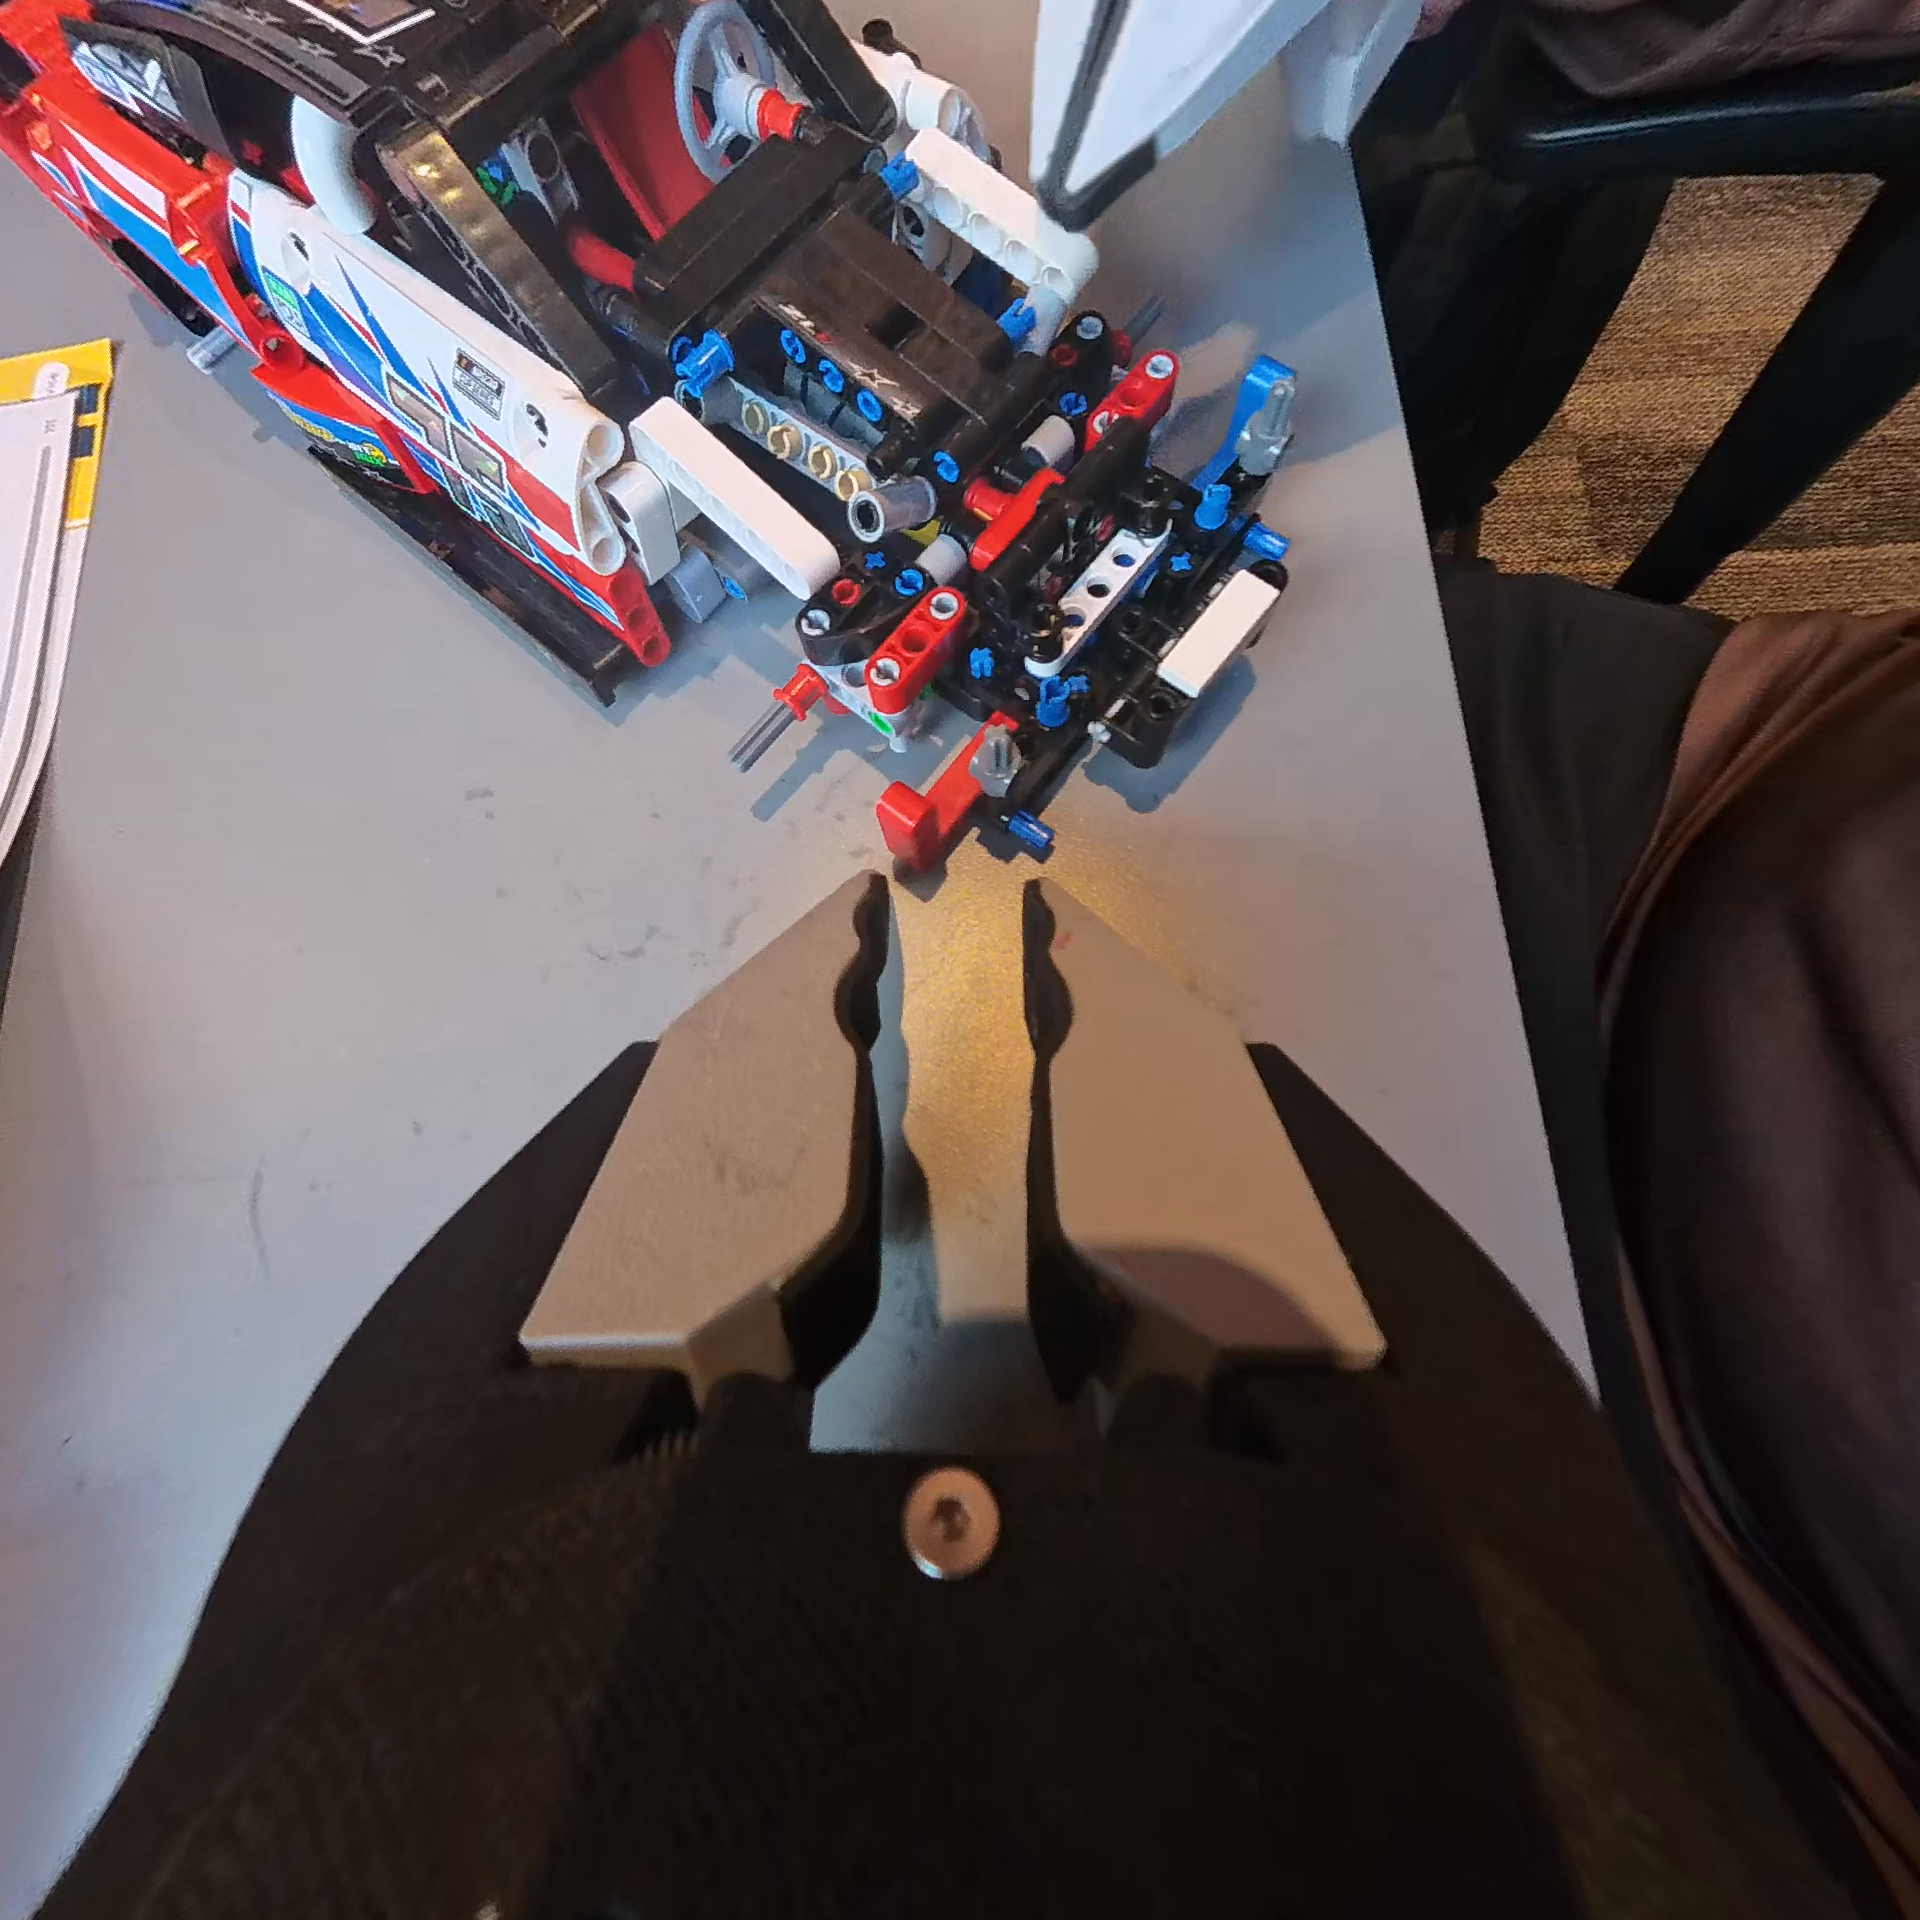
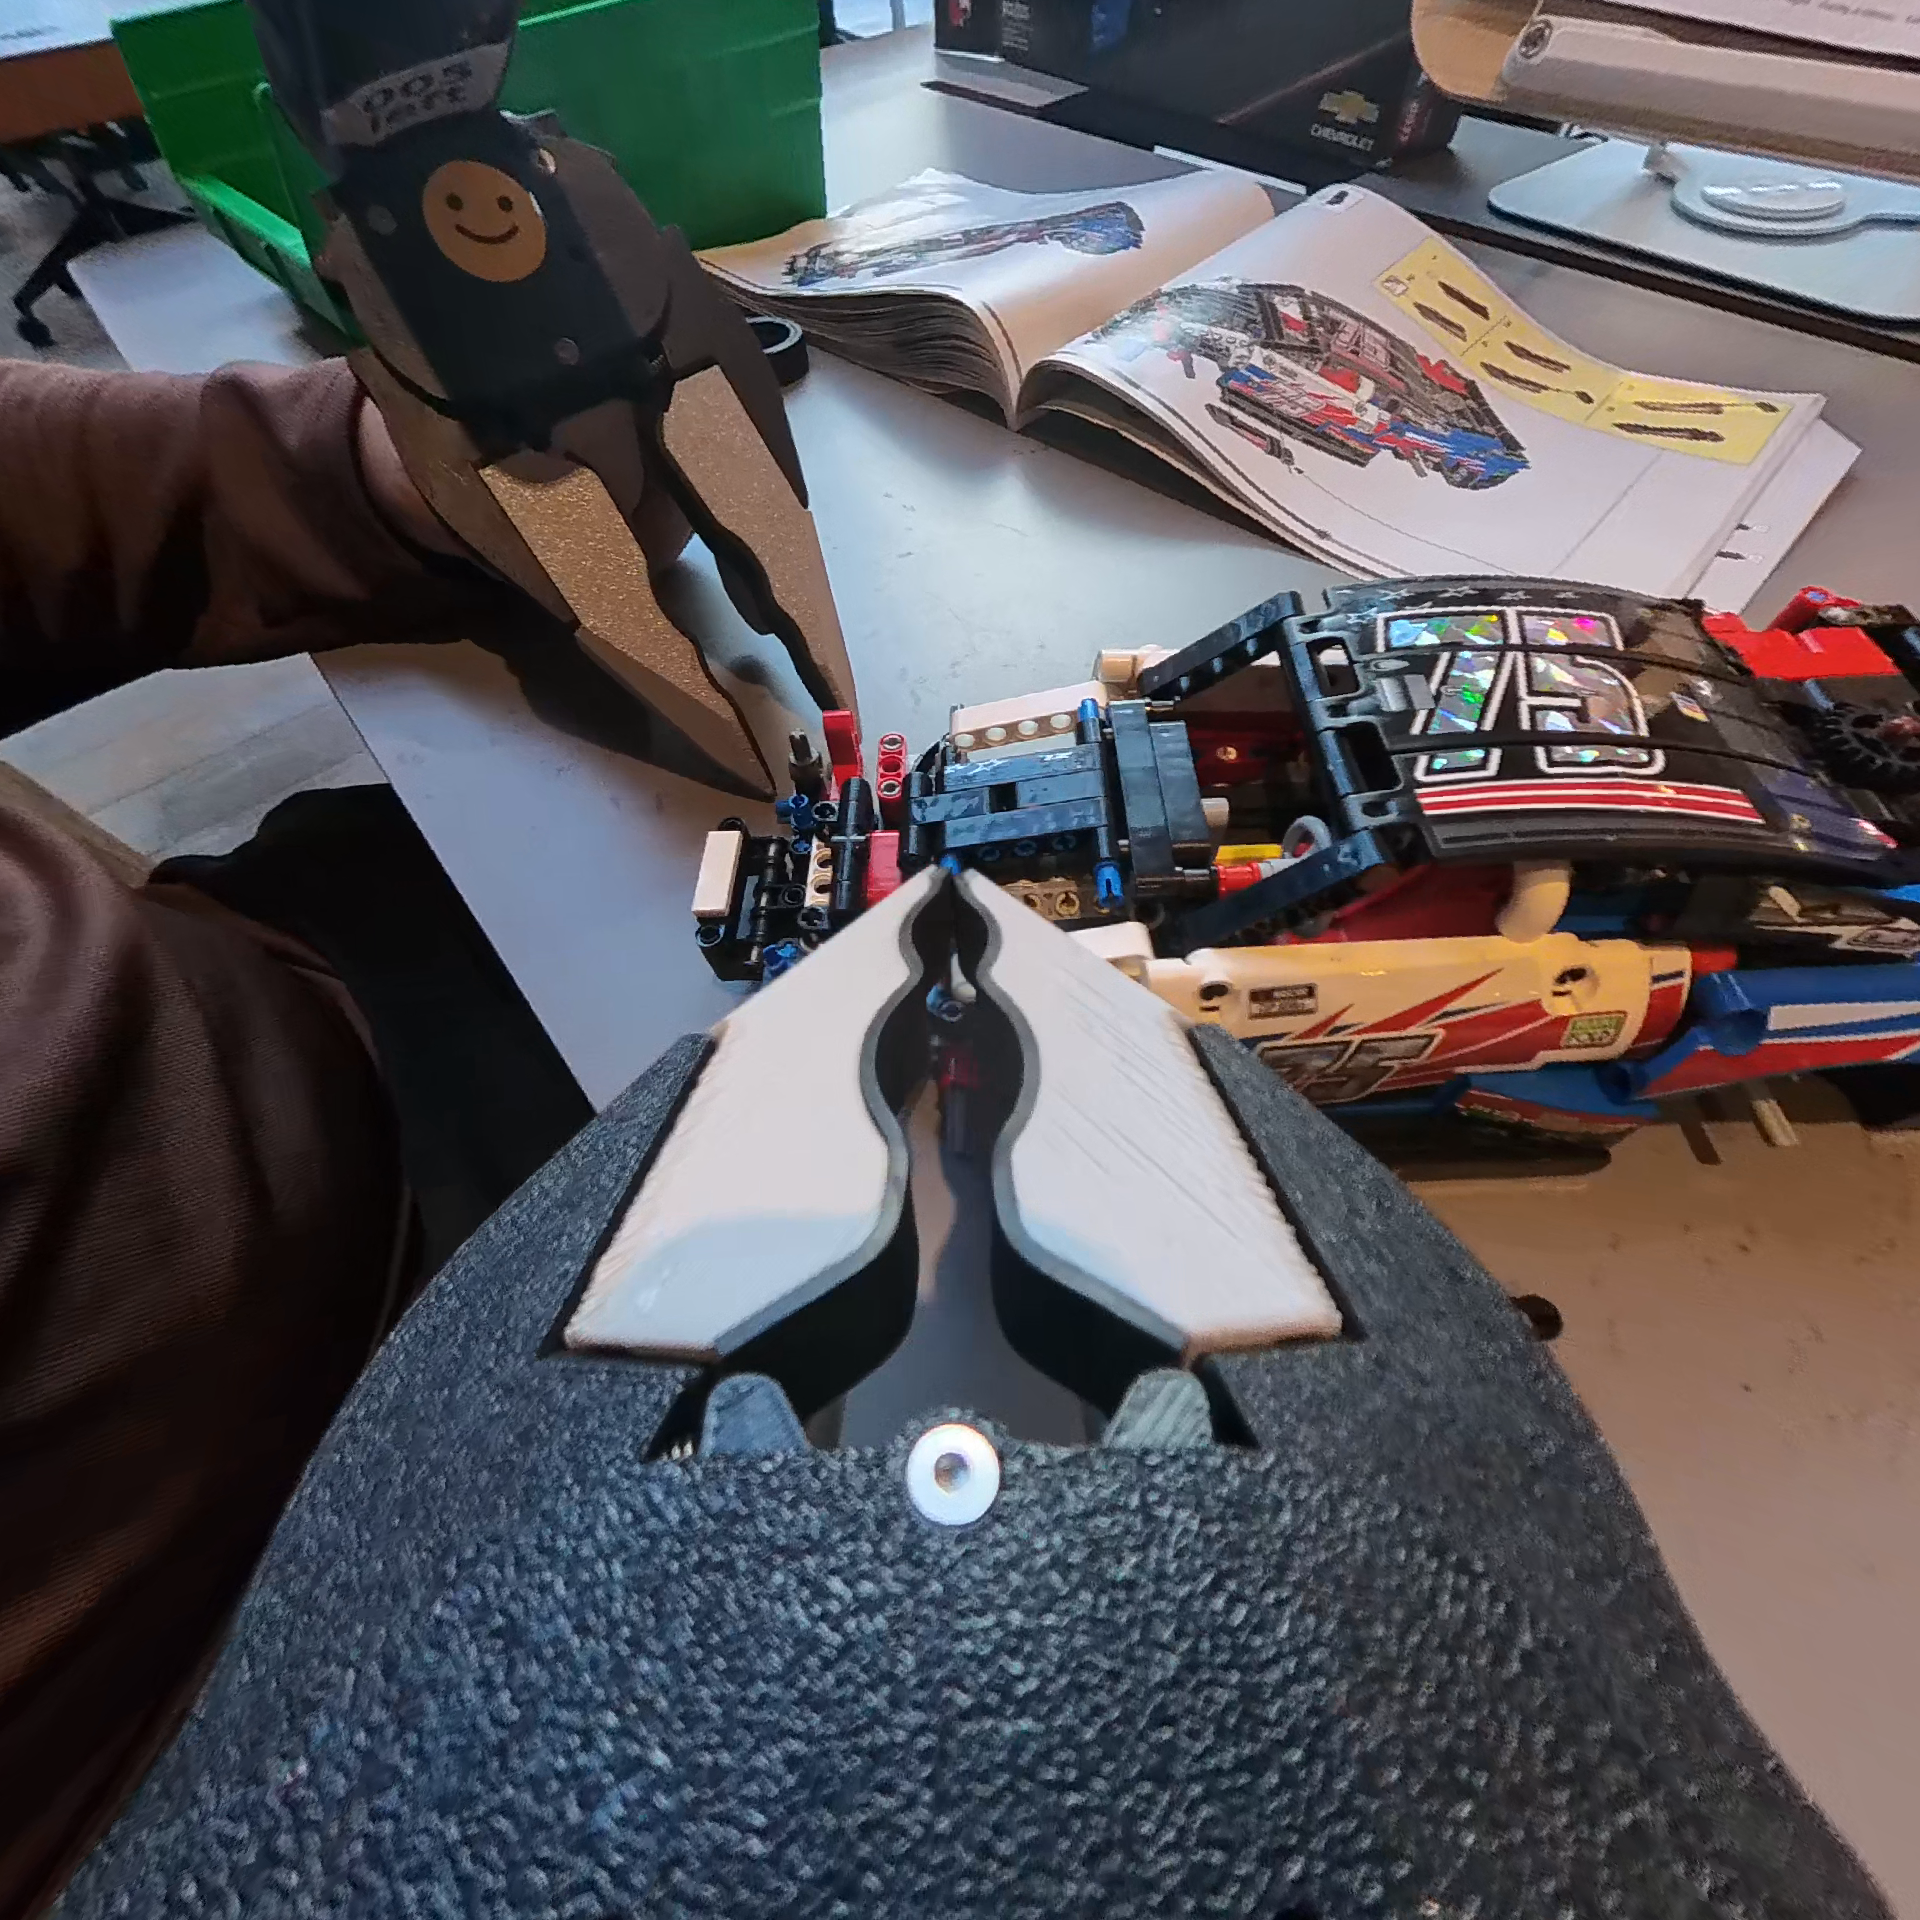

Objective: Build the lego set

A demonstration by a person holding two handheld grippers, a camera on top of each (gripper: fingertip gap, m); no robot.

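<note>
Left to right. Green plastic bin (image 2: 665, 114) sat at the far left of the grey desk (image 2: 987, 540), out of the work zone. Left tongs (image 2: 816, 753) were released, nothing between the tips, angled down with the tips just beside a red L-shaped beam (image 1: 920, 816) at the nose of the half-built red, white, blue and black lego race car (image 2: 1455, 883). In the left wrist view the left tongs showed bare desk through the gap; whether a tip touched the beam, can't tell. My read: they were parked there to brace the nose or to take that beam next.

Right tongs (image 2: 954, 878) were clenched, tips nearly together on a small blue pin (image 2: 948, 864) at the front frame of the car, just behind the exposed black chassis block. Whether the pin was truly gripped or only pressed by the closed tips, can't tell. More small parts showed in the gap lower down, too dark to identify. Likely a pin was being seated, hence the narrow pinch.

The car lay lengthwise on the desk, nose toward the person at the desk edge, bodywork and the black roof panel with silver decals (image 2: 1507, 707) already on; front end open, so front assembly remained. Open instruction booklet (image 2: 1247, 416) lay behind the car, in reach for reference.
</note>
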